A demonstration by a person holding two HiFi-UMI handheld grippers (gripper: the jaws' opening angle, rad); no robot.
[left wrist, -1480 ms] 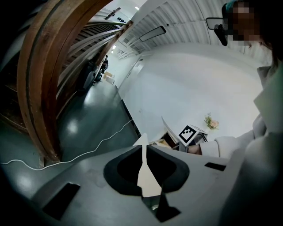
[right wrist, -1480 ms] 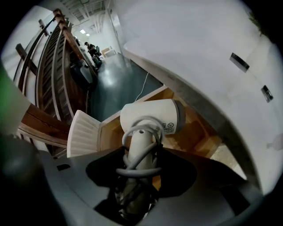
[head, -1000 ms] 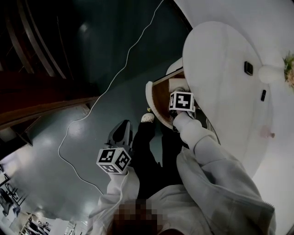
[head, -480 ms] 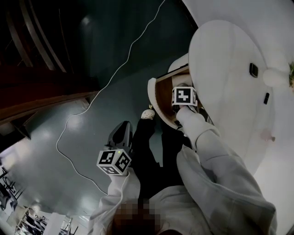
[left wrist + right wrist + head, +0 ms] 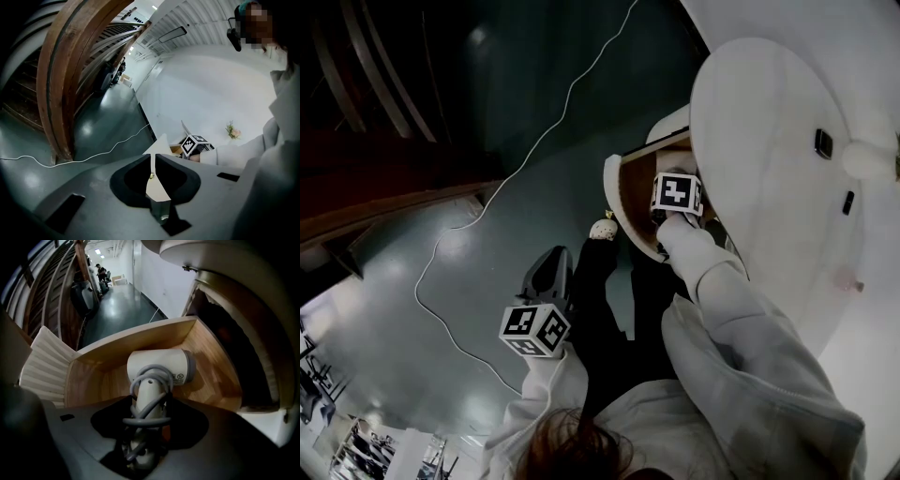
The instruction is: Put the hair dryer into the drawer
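right gripper view gave us the clearest look: our right gripper (image 5: 147,427) pointed straight down, jaws clamped on the handle of the white hair dryer (image 5: 159,365), which had a grey cord wound round that handle. the dryer's barrel hung inside the open wooden drawer (image 5: 211,357) with its ribbed white front. it lay crosswise over the pale wood bottom, grey end cap toward the right. honestly we couldn't tell if it was touching the bottom or sitting just above it. head view showed the same gripper's marker cube over the drawer, which stuck out from under the rounded white tabletop (image 5: 769,159). our left gripper (image 5: 151,161) was well off to the side, out over the dark glossy floor (image 5: 487,281). its jaws were pinched together with only a sliver of a gap and nothing in them. a thin white cable (image 5: 568,94) snaked across that floor, well apart from both grippers.
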